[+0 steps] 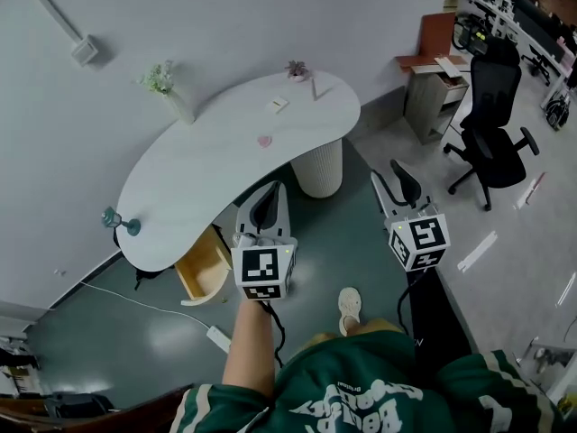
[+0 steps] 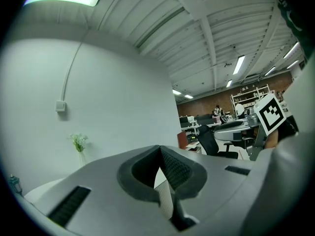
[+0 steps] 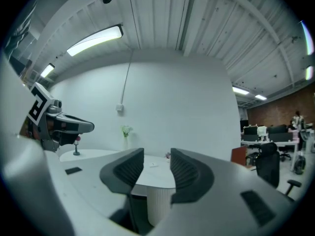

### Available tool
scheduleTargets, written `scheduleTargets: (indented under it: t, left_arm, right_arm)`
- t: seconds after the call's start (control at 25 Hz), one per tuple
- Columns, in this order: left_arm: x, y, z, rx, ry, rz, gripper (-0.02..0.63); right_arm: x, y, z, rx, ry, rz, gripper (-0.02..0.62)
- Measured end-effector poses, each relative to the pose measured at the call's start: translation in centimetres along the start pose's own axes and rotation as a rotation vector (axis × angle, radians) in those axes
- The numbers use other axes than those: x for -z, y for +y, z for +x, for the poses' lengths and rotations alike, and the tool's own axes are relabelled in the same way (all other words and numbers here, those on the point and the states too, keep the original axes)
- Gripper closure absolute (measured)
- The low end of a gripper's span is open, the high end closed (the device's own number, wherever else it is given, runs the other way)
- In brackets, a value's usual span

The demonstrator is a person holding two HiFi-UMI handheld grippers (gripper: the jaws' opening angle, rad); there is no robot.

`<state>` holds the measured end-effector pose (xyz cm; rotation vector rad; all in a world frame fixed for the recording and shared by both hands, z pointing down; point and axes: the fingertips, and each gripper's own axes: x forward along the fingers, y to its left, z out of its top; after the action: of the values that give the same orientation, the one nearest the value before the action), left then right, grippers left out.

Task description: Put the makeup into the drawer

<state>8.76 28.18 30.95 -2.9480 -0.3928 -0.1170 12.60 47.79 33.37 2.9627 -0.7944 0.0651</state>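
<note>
A white curved table point(image 1: 207, 165) stands against the wall. On it lie a small pink makeup item point(image 1: 264, 140), a flat white one point(image 1: 279, 104) and a thin pinkish stick point(image 1: 315, 88). A wooden drawer point(image 1: 206, 264) hangs open under the table's near left end. My left gripper point(image 1: 267, 190) is held in the air just in front of the table, beside the drawer, its jaw tips point(image 2: 160, 149) touching with nothing held. My right gripper point(image 1: 394, 177) hovers over the floor to the right of the table, its jaws point(image 3: 156, 163) apart and empty, pointing at the table point(image 3: 150, 173).
A vase of flowers point(image 1: 164, 81), a small plant point(image 1: 296, 69) and a teal ornament point(image 1: 120, 221) stand on the table, which rests on a ribbed white pedestal point(image 1: 319, 167). A black office chair point(image 1: 491, 124) and a low cabinet point(image 1: 433, 88) stand at the right. A power strip point(image 1: 219, 338) lies on the floor.
</note>
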Motion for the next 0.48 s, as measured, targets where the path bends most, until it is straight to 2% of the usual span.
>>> scheduleTargets:
  t: [0.16,0.36,0.48]
  left_arm:
    - [-0.2,0.3,3.4,-0.022,-0.002,0.009,0.606]
    - [-1.0,-0.1,6.0,-0.011,-0.018,-0.035,0.606]
    - [-0.9,0.5,7.0,-0.018,-0.008,-0.026,0.606]
  right_arm:
    - [0.0,-1.6,2.9,-0.037,-0.005,-0.001,0.419]
    - [-0.5,-3.2,4.9,-0.066,-0.016,0.005,0.42]
    - [-0.4,-3.5,5.9,-0.075,-0.018,0.014,0.42]
